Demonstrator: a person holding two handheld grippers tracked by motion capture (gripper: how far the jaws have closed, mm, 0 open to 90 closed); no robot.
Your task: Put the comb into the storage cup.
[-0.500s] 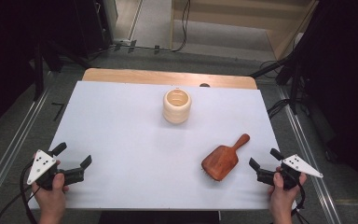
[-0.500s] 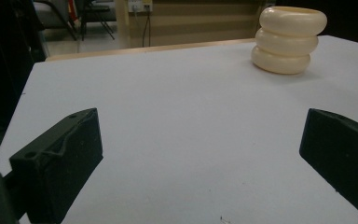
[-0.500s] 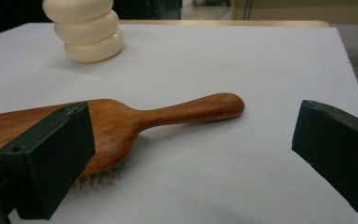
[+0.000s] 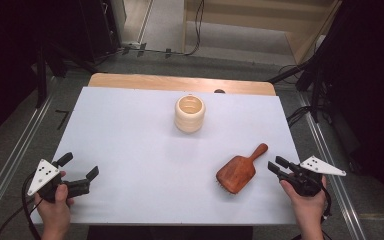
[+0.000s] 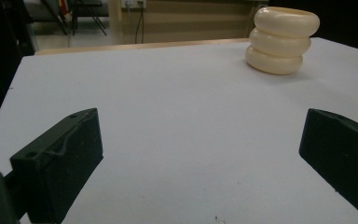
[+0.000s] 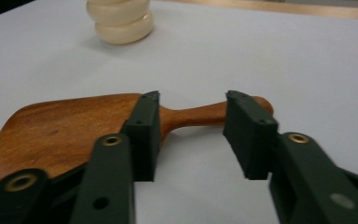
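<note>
High view: wooden hairbrush (image 4: 241,171) just beside the half-open, empty right hand-held gripper (image 4: 276,166), handle toward it.

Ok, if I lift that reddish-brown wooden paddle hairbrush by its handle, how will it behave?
The reddish-brown wooden paddle hairbrush looks solid, so probably stiff. Its broad head far outweighs the slim handle, so it will likely droop head-down in the right gripper, whose jaws stand open. The rounded, smooth handle may twist or slip. It lies bristles down and looks unlikely to roll.

Both hand-held grippers (image 4: 78,170) (image 4: 276,167) agape
</note>
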